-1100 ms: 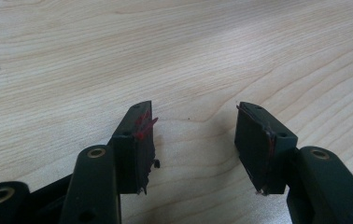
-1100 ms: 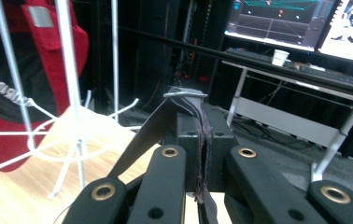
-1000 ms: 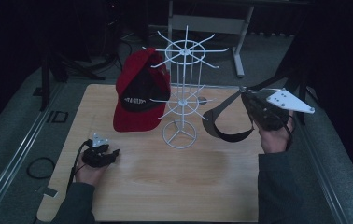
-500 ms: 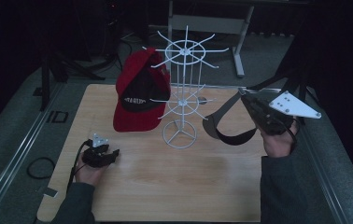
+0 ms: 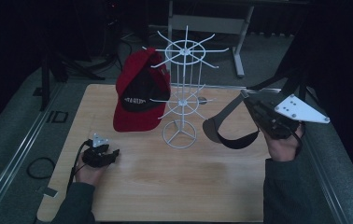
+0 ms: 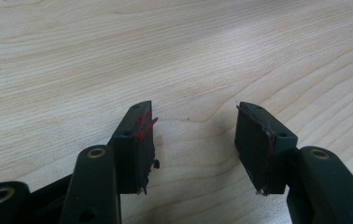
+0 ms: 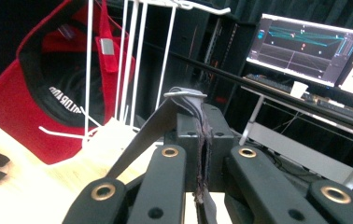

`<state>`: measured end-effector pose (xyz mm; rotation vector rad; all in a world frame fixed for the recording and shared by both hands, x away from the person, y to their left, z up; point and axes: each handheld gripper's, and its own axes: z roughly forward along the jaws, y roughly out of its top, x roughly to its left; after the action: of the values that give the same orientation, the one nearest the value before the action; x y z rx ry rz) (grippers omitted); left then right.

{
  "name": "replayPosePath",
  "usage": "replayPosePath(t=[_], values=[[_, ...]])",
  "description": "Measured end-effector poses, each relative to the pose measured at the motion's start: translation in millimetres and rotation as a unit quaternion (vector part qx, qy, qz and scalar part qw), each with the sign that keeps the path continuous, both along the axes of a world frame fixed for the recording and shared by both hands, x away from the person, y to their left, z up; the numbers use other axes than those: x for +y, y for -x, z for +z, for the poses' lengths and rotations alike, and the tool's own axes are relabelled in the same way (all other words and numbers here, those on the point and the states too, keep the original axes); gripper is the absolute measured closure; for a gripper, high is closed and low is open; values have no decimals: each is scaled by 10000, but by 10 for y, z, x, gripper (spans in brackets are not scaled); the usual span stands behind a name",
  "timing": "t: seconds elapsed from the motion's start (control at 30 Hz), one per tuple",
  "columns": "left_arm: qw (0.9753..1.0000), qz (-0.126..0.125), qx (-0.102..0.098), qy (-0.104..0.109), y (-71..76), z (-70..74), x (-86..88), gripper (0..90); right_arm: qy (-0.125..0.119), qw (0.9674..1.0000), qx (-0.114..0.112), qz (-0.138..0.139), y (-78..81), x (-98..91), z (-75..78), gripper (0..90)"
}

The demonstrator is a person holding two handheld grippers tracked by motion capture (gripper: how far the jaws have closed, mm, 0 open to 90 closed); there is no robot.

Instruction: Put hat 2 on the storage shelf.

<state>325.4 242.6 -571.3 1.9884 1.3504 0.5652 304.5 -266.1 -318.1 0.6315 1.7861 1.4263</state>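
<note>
Drifting toward table's right edge: right gripper [image 5: 254, 109] clenched on grey visor [image 5: 226, 130], away from rack [image 5: 180, 98]; hanging pending. Left gripper [image 5: 111, 155] released, idle.

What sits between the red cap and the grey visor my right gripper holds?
In the high view, the white wire rack stands between the red cap and the grey visor.

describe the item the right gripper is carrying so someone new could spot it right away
Start at the white wire rack standing mid-table; a red cap hangs on its left side. On the rack's right, the right gripper holds a dark visor in the air, shut on its strap. Unlike the red cap, it is grey-black, has no crown, and hangs as an open loop clear of the rack.
</note>
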Motion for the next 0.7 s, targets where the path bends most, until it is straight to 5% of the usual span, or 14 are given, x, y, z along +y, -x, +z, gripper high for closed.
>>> replayPosePath(t=[0.7], values=[[10000, 2, 1, -1, 0, 0, 0, 475, -123, 9995, -173, 223, 132, -33, 174, 879]])
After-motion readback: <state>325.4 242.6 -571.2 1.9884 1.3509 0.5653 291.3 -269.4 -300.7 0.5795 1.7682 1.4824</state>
